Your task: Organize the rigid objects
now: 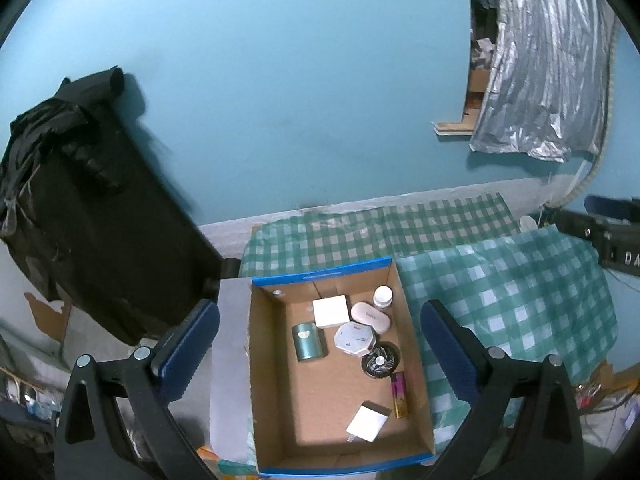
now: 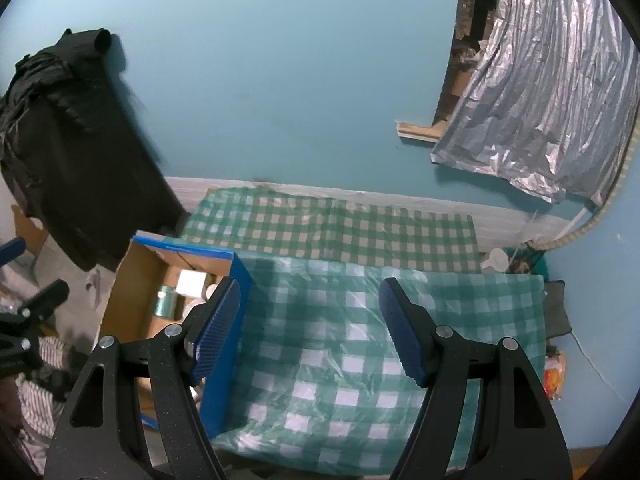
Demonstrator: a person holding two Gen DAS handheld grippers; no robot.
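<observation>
Both grippers, left (image 1: 320, 344) & right (image 2: 310, 326), are hanging wide open, holding nothing. Cardboard box (image 1: 268, 380) is sitting on green checked cloth (image 2: 340, 360), w/ teal tin (image 1: 307, 342), white box (image 1: 330, 311), maybe a pink case (image 1: 370, 317) inside; right view is hiding most contents. Teal wall (image 1: 280, 100) is rising behind.

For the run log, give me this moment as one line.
left gripper: open, above cardboard box | right gripper: open, over checkered cloth | box holds small items | nothing held
</observation>
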